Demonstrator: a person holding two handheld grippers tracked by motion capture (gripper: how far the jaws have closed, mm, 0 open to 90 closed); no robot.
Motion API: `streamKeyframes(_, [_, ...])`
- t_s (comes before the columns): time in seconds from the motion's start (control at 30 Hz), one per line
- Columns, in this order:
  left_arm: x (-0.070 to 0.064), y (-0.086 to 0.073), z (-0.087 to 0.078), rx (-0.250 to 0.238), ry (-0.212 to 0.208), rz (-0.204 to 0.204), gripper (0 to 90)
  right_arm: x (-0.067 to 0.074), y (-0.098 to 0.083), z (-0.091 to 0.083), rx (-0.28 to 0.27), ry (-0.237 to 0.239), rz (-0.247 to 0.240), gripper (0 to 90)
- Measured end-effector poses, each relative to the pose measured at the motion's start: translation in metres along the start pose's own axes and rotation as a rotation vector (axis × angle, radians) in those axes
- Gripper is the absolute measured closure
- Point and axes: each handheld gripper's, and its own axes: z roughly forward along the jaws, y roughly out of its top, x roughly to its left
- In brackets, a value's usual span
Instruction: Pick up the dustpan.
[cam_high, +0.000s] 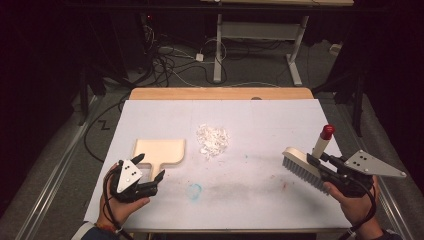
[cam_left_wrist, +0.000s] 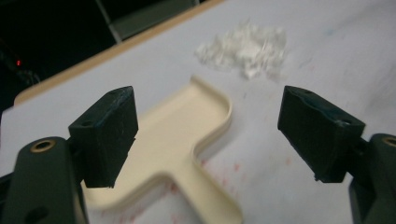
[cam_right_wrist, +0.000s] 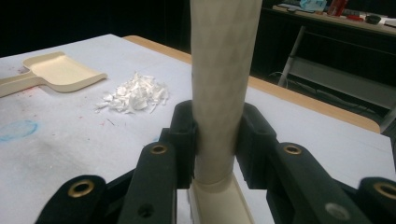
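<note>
From above, your right gripper (cam_high: 320, 167) clamps the brush (cam_high: 306, 162) at lower right with the shreds (cam_high: 213, 140) unswept mid-frame; your left gripper (cam_left_wrist: 205, 135) gapes over the dustpan (cam_left_wrist: 177, 144), ungrasped; the right gripper view confirms jaws squeezing the handle (cam_right_wrist: 222, 88).

A dark room surrounds the white-topped table (cam_high: 150, 107); tangled cables (cam_high: 165, 60) sprawl over grey floor (cam_high: 260, 70) below a white-legged desk (cam_high: 218, 45).

Table and the room behind it

A white sheet (cam_high: 260, 125) covers the wooden table (cam_high: 220, 93), marked with 1 blue smudge (cam_high: 195, 190) and faint red specks (cam_left_wrist: 233, 166). Beyond it, tangled cables (cam_high: 165, 60) lie on the floor beside a white desk frame (cam_high: 260, 30).
</note>
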Motion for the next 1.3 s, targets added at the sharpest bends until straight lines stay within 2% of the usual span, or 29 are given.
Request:
streamKeyframes(0.07, [-0.001, -0.006, -0.001, 0.021, -0.010, -0.011, 19.0, 0.000, 0.000, 0.001, 0.003, -0.002, -0.009, 71.3])
streamKeyframes(0.3, [-0.007, -0.007, 0.001, 0.055, -0.020, -0.001, 19.1, 0.000, 0.001, 0.005, 0.006, -0.010, -0.012, 71.3])
streamKeyframes(0.4, [-0.007, -0.009, 0.000, 0.073, -0.012, -0.025, 19.2, 0.000, 0.002, 0.007, -0.004, -0.012, -0.015, 71.3])
streamKeyframes(0.5, [-0.007, -0.009, 0.000, 0.125, 0.003, -0.102, 19.8, -0.001, 0.002, 0.012, -0.007, -0.011, -0.014, 71.3])
streamKeyframes(0.53, [-0.007, -0.009, 0.001, 0.150, -0.009, -0.144, 20.1, -0.002, 0.002, 0.013, -0.006, -0.008, -0.016, 71.3])
streamKeyframes(0.57, [-0.007, -0.009, 0.003, 0.182, -0.055, -0.219, 20.1, -0.001, 0.002, 0.015, -0.006, -0.006, -0.012, 71.3])
streamKeyframes(0.6, [-0.007, -0.009, 0.003, 0.182, -0.055, -0.219, 20.2, -0.001, 0.002, 0.015, -0.006, -0.006, -0.012, 71.3])
streamKeyframes(0.67, [-0.011, -0.008, 0.013, 0.259, -0.041, -0.256, 20.9, 0.000, 0.003, 0.020, 0.003, 0.002, -0.014, 71.3])
streamKeyframes(0.7, [-0.012, -0.007, 0.017, 0.286, -0.019, -0.260, 22.0, 0.001, 0.003, 0.022, 0.006, 0.004, -0.017, 71.3])
streamKeyframes(0.73, [-0.012, -0.007, 0.017, 0.286, -0.019, -0.260, 22.1, 0.001, 0.004, 0.023, 0.006, 0.004, -0.027, 71.3])
streamKeyframes(0.77, [-0.011, -0.005, 0.024, 0.322, 0.024, -0.277, 22.5, 0.002, 0.005, 0.025, 0.007, 0.004, -0.026, 71.3])
streamKeyframes(0.8, [-0.009, -0.005, 0.026, 0.327, 0.028, -0.295, 23.1, 0.002, 0.005, 0.026, 0.004, 0.005, -0.038, 71.3])
streamKeyframes(0.83, [-0.009, -0.005, 0.026, 0.327, 0.028, -0.295, 23.7, 0.002, 0.006, 0.027, 0.003, 0.007, -0.043, 71.3])
streamKeyframes(0.87, [-0.007, -0.006, 0.030, 0.333, 0.033, -0.316, 24.6, 0.002, 0.006, 0.027, 0.004, 0.007, -0.042, 71.2])
streamKeyframes(0.9, [-0.006, -0.007, 0.034, 0.347, 0.043, -0.326, 25.4, 0.002, 0.005, 0.028, 0.005, 0.003, -0.042, 71.3])
streamKeyframes(0.93, [-0.002, -0.008, 0.043, 0.384, 0.047, -0.333, 25.9, 0.000, 0.005, 0.028, 0.006, 0.003, -0.042, 71.2])
streamKeyframes(0.97, [0.001, -0.008, 0.048, 0.387, 0.052, -0.353, 26.6, 0.000, 0.005, 0.029, 0.009, 0.003, -0.039, 71.3])
streamKeyframes(1.03, [0.004, -0.008, 0.052, 0.389, 0.046, -0.370, 31.7, -0.001, 0.004, 0.029, 0.009, 0.001, -0.033, 71.3])
streamKeyframes(1.07, [0.008, -0.006, 0.059, 0.398, 0.044, -0.383, 32.0, -0.002, 0.003, 0.029, 0.016, -0.004, -0.031, 71.2])
streamKeyframes(1.3, [0.018, 0.002, 0.077, 0.462, 0.042, -0.368, 38.8, -0.001, 0.003, 0.028, 0.021, -0.005, -0.029, 71.2])
